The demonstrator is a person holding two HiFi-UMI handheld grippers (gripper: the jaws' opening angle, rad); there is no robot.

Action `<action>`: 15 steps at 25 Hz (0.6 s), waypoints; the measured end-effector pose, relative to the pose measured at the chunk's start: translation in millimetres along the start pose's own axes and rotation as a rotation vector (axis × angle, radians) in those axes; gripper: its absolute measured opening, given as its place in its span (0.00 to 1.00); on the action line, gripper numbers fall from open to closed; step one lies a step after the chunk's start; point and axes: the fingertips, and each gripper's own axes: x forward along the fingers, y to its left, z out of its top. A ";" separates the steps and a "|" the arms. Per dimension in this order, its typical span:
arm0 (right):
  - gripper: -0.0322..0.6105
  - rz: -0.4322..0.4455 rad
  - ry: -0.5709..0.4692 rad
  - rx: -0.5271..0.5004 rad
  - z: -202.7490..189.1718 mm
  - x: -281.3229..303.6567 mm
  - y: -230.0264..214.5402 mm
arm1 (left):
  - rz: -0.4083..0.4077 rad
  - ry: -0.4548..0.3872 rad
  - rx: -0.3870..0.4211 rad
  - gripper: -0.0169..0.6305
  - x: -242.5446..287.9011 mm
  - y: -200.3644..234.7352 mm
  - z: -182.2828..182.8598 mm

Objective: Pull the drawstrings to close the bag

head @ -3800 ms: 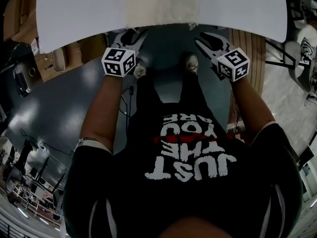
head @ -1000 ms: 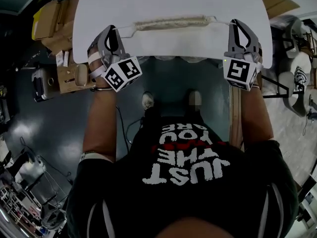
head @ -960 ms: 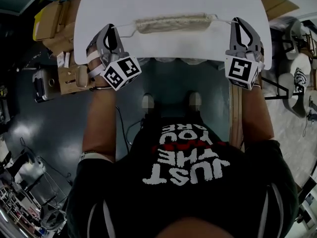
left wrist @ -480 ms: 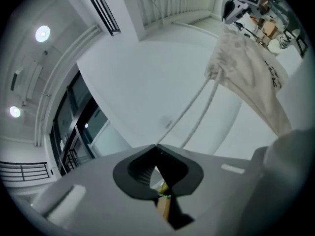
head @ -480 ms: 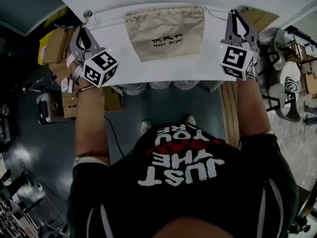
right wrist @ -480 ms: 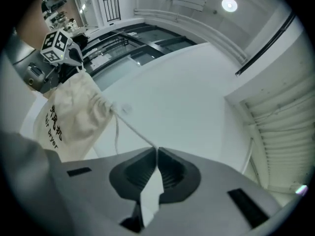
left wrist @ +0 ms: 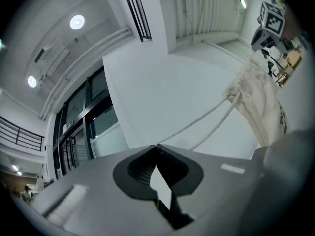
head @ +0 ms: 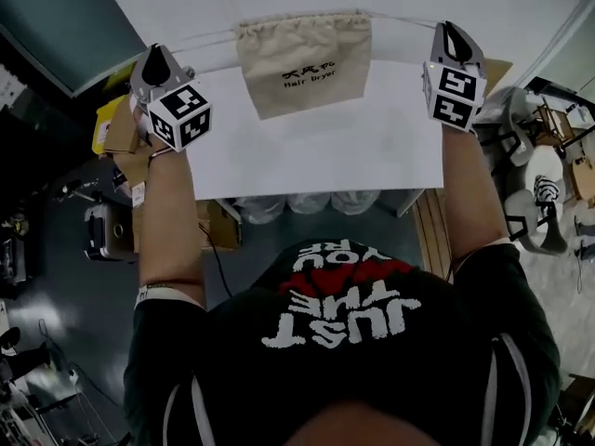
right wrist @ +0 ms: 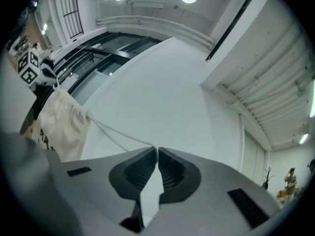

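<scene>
A beige drawstring bag (head: 302, 63) printed "Hair Dryer" hangs in the air above the white table (head: 325, 151), its mouth gathered. A taut drawstring (head: 209, 40) runs left to my left gripper (head: 156, 54), which is shut on it. The other drawstring (head: 400, 19) runs right to my right gripper (head: 450, 30), also shut on its cord. In the left gripper view the drawstring (left wrist: 197, 124) leads from the closed jaws to the bag (left wrist: 261, 102). The right gripper view shows the drawstring (right wrist: 118, 136) and the bag (right wrist: 61, 124) the same way.
Cardboard boxes (head: 116, 128) stand on the floor at the table's left. Chairs (head: 544, 203) stand to the right. The person's torso and arms fill the lower half of the head view.
Both grippers have risen with the cords. The bag, which lay flat on the table a second ago, now hangs between them.
</scene>
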 end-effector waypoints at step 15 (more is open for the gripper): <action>0.07 0.077 -0.048 0.255 51.5 38.0 -9.1 | -0.083 0.027 -0.327 0.04 41.3 33.7 27.7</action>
